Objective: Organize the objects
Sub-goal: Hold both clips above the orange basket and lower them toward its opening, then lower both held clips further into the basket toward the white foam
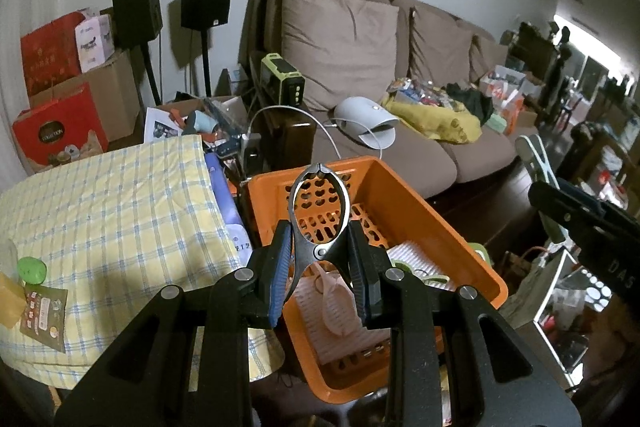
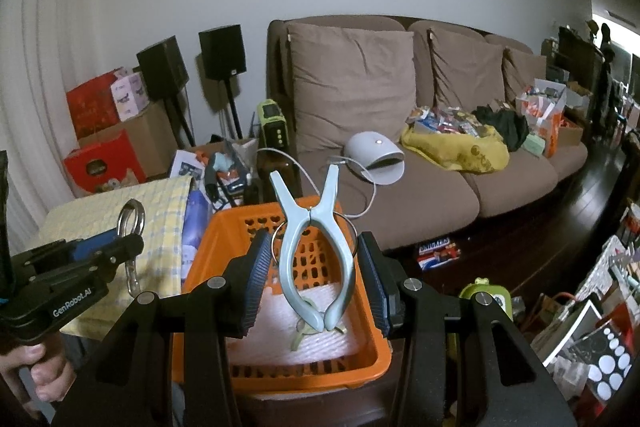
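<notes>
Shiny metal nutcracker (image 1: 319,211), orange plastic basket (image 1: 420,211)

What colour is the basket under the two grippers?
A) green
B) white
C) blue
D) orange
D, since the orange basket with heart-shaped holes sits just below the metal clip held by the left gripper and the pale blue clip held by the right gripper.
</notes>
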`<state>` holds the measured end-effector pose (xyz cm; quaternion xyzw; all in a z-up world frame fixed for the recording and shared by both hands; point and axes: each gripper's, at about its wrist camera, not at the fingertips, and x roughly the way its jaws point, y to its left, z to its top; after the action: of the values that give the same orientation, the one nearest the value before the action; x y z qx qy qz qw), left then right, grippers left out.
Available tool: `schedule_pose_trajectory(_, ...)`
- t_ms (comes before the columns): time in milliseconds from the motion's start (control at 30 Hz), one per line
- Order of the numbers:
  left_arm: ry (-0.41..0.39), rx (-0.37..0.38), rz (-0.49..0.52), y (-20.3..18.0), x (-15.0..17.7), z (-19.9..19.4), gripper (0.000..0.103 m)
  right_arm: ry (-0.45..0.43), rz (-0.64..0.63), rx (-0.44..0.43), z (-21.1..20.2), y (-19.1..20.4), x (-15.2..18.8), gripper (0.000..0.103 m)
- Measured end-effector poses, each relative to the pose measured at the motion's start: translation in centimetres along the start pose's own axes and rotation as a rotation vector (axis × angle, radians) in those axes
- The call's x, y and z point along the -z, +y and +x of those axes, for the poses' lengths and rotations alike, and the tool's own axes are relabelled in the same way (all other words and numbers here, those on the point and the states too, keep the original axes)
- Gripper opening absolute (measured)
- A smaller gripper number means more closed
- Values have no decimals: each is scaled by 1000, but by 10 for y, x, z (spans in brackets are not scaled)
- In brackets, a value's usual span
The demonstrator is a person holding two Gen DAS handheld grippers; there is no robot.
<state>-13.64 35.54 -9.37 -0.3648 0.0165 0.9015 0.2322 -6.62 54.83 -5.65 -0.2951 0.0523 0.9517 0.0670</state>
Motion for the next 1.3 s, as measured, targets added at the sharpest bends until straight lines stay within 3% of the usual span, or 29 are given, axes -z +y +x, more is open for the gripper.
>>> schedule_pose_trajectory(400, 47, -15, -23, 6, 6, 16, 25, 28, -10, 0, 15, 3, 6, 45)
schedule_pose_trajectory(600, 60, -65, -21, 10, 10, 29, 25, 44, -18, 24, 26, 4, 9, 45)
schedule_pose_trajectory(1300, 111, -56, -32, 19, 23, 50, 25, 137, -62, -14, 75, 22, 33, 45)
